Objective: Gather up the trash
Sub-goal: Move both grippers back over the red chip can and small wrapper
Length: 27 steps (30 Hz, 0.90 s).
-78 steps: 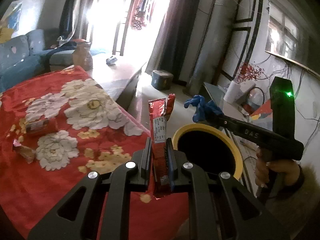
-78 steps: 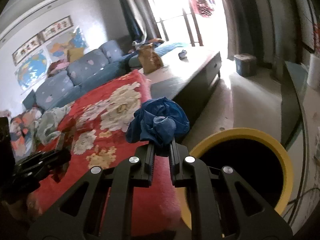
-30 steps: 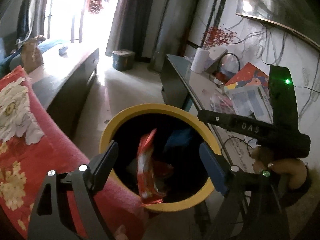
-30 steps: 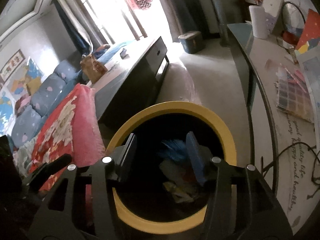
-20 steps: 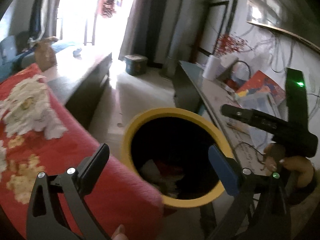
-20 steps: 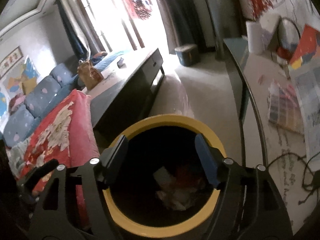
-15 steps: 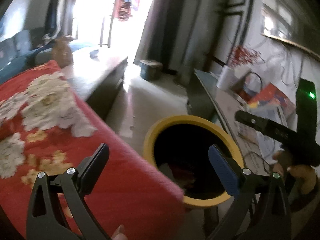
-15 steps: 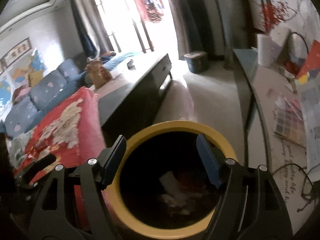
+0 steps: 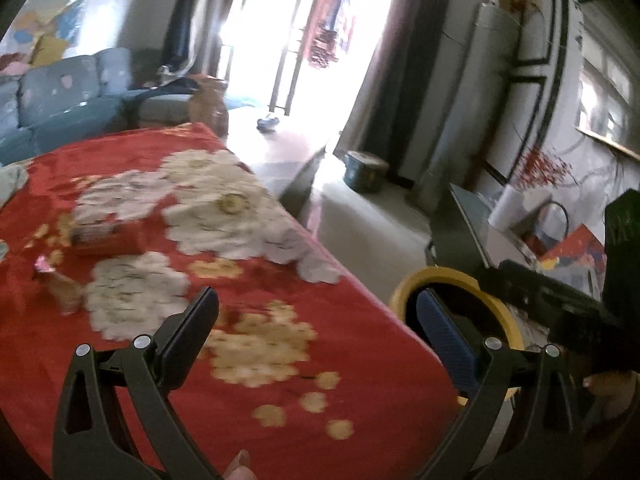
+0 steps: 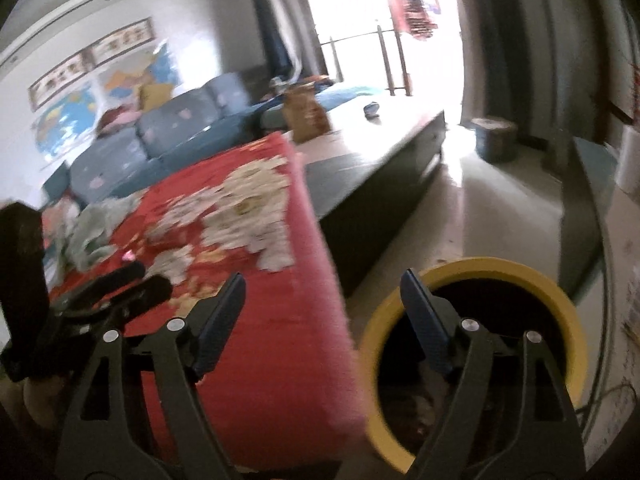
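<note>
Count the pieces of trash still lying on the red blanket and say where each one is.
2. A red wrapper lies on the red blanket beside the white flowers; a small pink-tipped wrapper lies nearer the left edge. Blur and the crumpled cloth may hide more.

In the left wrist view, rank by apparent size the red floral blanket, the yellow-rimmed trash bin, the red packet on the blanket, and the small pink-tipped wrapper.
1. Red floral blanket
2. Yellow-rimmed trash bin, partly hidden
3. Red packet
4. Pink-tipped wrapper, smaller than the packet, though blur makes that last gap unsure

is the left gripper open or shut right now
Open: the left gripper has its fingers spread wide with nothing between them, above the red floral blanket.
</note>
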### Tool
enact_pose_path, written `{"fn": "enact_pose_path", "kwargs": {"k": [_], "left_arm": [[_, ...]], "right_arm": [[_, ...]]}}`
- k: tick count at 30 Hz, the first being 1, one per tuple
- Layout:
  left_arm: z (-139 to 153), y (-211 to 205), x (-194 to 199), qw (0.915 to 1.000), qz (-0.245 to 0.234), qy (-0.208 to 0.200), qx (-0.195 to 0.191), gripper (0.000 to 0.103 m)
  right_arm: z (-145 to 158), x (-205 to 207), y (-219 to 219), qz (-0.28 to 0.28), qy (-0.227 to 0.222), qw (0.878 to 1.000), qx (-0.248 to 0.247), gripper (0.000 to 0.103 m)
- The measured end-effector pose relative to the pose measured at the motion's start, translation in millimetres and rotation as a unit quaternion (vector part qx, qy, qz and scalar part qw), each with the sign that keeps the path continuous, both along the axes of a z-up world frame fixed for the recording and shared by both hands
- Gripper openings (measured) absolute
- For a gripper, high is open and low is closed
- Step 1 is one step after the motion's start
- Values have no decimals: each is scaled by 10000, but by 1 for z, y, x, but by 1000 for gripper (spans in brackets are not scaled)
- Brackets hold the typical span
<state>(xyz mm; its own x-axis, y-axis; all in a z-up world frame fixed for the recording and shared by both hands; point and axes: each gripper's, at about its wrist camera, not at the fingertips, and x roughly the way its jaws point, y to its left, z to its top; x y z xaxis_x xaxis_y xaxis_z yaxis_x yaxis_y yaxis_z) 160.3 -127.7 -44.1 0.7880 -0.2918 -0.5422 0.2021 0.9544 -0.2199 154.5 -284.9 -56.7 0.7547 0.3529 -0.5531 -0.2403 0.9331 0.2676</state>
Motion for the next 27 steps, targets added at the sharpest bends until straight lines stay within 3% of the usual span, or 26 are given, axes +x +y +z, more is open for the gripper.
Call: {"fn": "enact_pose_path", "kwargs": {"k": [15,27], "left_arm": [[8,107,-12,9929,1158,-100,-260,96],[-3,188,-17,9793,1931,174,-579,96]], "right_arm": [[13,10,93,1154,-98,9926,-377,71],[1,72,190,2022,-136,9740,-1010,71]]}}
